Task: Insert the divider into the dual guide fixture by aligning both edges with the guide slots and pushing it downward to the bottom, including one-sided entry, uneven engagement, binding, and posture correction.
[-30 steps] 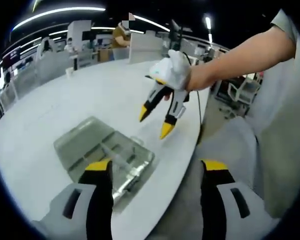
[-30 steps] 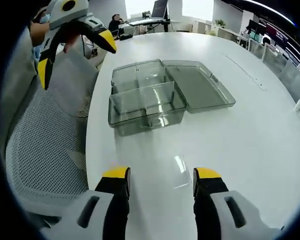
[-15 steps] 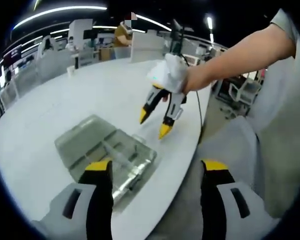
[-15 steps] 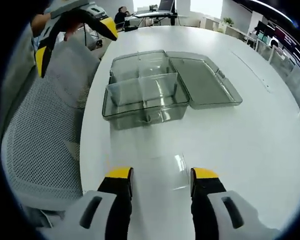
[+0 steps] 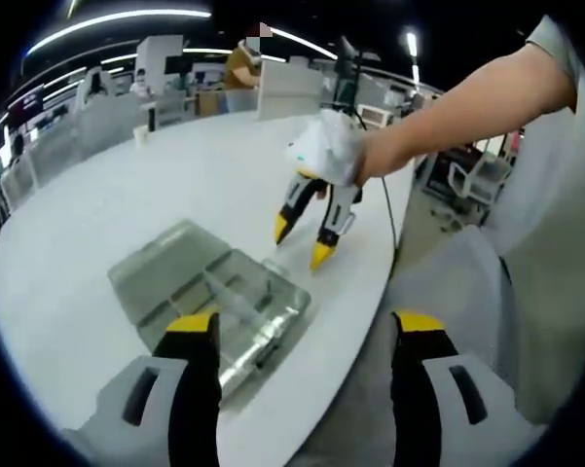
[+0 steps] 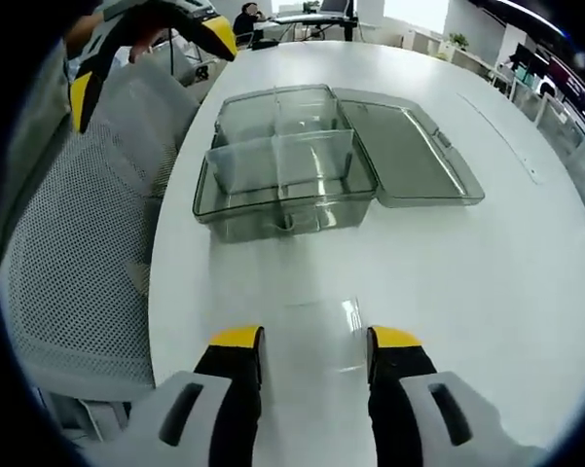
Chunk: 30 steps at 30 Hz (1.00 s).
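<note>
The clear plastic box (image 6: pixel 282 190) stands on the white table (image 6: pixel 487 282) with its hinged lid (image 6: pixel 409 156) laid open to the right; an inner wall crosses the box. My right gripper (image 6: pixel 315 339) is shut on the thin clear divider (image 6: pixel 316 326), held flat between its yellow tips, a short way in front of the box. In the left gripper view the right gripper (image 5: pixel 302 241) hangs tips-down just beyond the box (image 5: pixel 209 292), held by a gloved hand (image 5: pixel 331 146). My left gripper (image 5: pixel 306 325) is open and holds nothing; it hovers at the box's near corner, over the table edge.
A grey mesh chair (image 6: pixel 78 263) stands against the table edge left of the box. The left gripper (image 6: pixel 146 68) hovers above that chair. A person's bare forearm (image 5: pixel 467 107) crosses the upper right. Desks and partitions stand far behind.
The right gripper has moved closer to the box with the divider still between its jaws. The left gripper has stayed where it was, open.
</note>
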Tool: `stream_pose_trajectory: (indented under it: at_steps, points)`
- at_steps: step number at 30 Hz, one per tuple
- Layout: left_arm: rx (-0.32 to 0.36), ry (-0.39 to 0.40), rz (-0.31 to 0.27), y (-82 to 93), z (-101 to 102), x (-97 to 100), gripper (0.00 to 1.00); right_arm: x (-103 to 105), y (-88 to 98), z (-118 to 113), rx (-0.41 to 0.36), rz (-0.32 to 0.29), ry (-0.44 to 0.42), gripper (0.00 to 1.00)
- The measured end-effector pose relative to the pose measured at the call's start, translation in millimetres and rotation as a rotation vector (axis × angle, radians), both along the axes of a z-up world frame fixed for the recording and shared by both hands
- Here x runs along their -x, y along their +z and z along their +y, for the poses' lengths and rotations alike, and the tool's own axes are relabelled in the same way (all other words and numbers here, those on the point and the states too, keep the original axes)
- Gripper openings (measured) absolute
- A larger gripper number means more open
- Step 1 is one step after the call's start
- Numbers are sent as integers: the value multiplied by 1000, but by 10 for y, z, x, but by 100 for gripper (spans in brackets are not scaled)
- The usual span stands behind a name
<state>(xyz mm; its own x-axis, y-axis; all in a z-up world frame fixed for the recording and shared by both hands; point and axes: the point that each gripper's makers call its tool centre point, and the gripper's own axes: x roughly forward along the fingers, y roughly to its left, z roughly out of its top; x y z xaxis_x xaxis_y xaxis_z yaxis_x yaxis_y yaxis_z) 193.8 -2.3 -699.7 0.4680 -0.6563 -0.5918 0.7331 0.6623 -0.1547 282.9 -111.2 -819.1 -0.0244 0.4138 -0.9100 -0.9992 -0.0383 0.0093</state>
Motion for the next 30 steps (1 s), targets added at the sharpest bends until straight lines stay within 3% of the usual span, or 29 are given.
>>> stream_pose_trajectory:
  at_steps: [30]
  points:
    - [2, 16, 8, -33, 49, -5, 69, 6, -19, 5, 62, -26, 69, 28]
